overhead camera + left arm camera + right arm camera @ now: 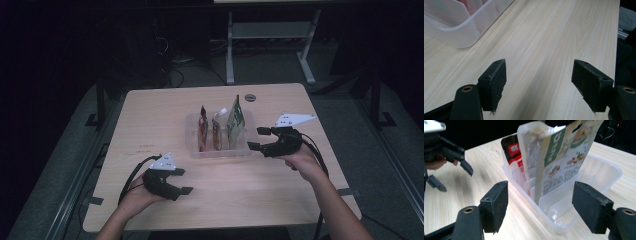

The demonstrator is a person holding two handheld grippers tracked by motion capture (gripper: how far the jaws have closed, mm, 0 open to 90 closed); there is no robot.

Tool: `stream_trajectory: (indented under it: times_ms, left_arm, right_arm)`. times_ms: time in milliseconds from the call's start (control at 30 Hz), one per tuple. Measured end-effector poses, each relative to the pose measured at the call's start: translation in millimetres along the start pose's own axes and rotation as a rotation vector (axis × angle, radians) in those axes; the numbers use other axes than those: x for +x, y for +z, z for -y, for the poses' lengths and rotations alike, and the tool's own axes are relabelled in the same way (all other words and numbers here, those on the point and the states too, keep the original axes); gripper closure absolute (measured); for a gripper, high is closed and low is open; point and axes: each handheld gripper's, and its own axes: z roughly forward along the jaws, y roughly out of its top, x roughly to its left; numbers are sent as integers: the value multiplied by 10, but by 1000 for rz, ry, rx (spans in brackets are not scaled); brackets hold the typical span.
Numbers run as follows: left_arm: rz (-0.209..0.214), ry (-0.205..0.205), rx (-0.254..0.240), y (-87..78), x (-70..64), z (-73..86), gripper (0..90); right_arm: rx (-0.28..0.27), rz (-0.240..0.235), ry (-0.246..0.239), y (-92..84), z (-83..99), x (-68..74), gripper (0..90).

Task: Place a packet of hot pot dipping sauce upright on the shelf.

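We see the right gripper (256,139) with its jaws spread and nothing between them, just beside the clear tray's (192,150) right end. The green-and-white pouch (560,157) stands upright on edge in the tray's nearest slot, long axis vertical, top pointing up. Two red pouches (203,131) stand behind it. The left gripper (184,181) rests apart on the table (150,115), jaws also spread and empty.

Green pouch (564,157) ahead of right claw (540,207): top cut off by frame edge, print too small to read. Red pouch (511,150) mostly hidden behind it. Clear tray (461,32), up-left of left claw (539,82): cropped, contents blurred.
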Motion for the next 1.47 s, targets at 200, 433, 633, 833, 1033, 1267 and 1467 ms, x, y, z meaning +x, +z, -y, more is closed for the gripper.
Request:
stream_trajectory:
  times_ms: [200, 433, 633, 833, 1033, 1267, 1467]
  left_arm:
    - [-2, 6, -2, -23, -6, 5, 270]
    - [6, 6, 6, -8, -35, 1, 255]
    - [2, 5, 18, -45, -55, 51, 252]
    - [-16, 10, 37, -94, -61, 123, 243]
    - [-35, -11, 51, -119, -73, 231, 217]
    - [-68, 14, 85, -93, -79, 356, 170]
    - [-69, 8, 70, -82, -65, 353, 170]
  right_arm:
    - [27, 10, -9, -61, 115, 61, 246]
    - [48, 31, -9, -180, 272, 104, 225]
    - [67, 59, -2, -282, 431, 113, 217]
    - [96, 83, 4, -348, 587, 104, 209]
    - [126, 105, -3, -396, 731, 111, 197]
    - [191, 101, -10, -369, 912, 110, 166]
    - [233, 98, -35, -311, 962, 114, 150]
